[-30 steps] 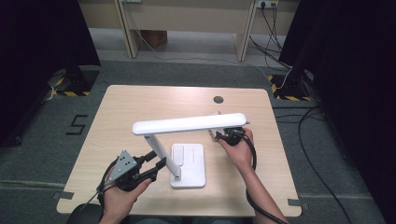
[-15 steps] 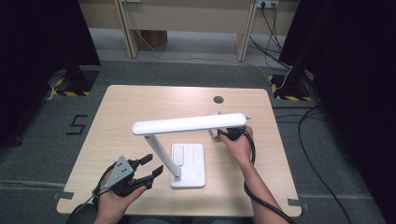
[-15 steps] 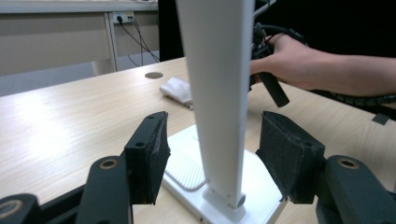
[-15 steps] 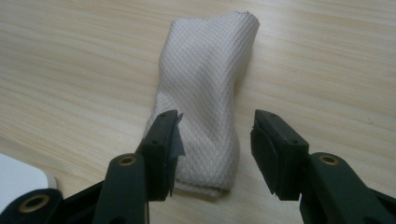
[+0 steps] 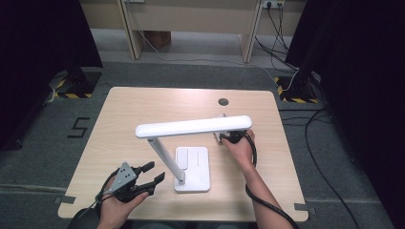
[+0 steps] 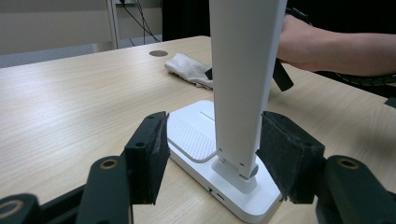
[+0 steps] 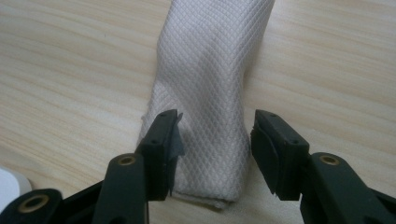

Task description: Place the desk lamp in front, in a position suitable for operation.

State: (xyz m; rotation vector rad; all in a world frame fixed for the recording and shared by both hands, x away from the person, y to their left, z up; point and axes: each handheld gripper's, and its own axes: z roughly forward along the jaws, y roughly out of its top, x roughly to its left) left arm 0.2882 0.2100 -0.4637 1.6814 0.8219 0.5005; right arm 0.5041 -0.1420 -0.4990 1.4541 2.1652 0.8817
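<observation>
Two things are in hand: the folded white waffle-weave cloth (image 7: pixel 205 107) under your right gripper (image 7: pixel 212 144), and the white desk lamp with a flat rectangular base and a long bar head (image 5: pixel 191 128) ahead of your left gripper (image 5: pixel 150 174). The cloth lies flat on the pale wood-grain table (image 5: pixel 143 105), right of centre, at about two o'clock from the lamp's base (image 5: pixel 193 167) and partly under the tip of the lamp head in the high view. In the right gripper view its long axis runs from six o'clock, between the jaws, away toward twelve, so its near short end points at the gripper. Your right jaws are spread and straddle that near end, one pad on each long side; nothing is pinched yet, and whether the left pad (image 7: pixel 170 140) already touches the fabric I cannot tell. That placement looks chosen so that closing across the narrow width would gather the folded layers. Your left gripper is likewise released: its jaws stand wide apart on either side of the lamp's white upright stem (image 6: pixel 243 93), apart from it, near its hinge at the base. I judge it waits there to steady the lamp. On the table the lamp head's long axis runs nine to three o'clock.
</observation>
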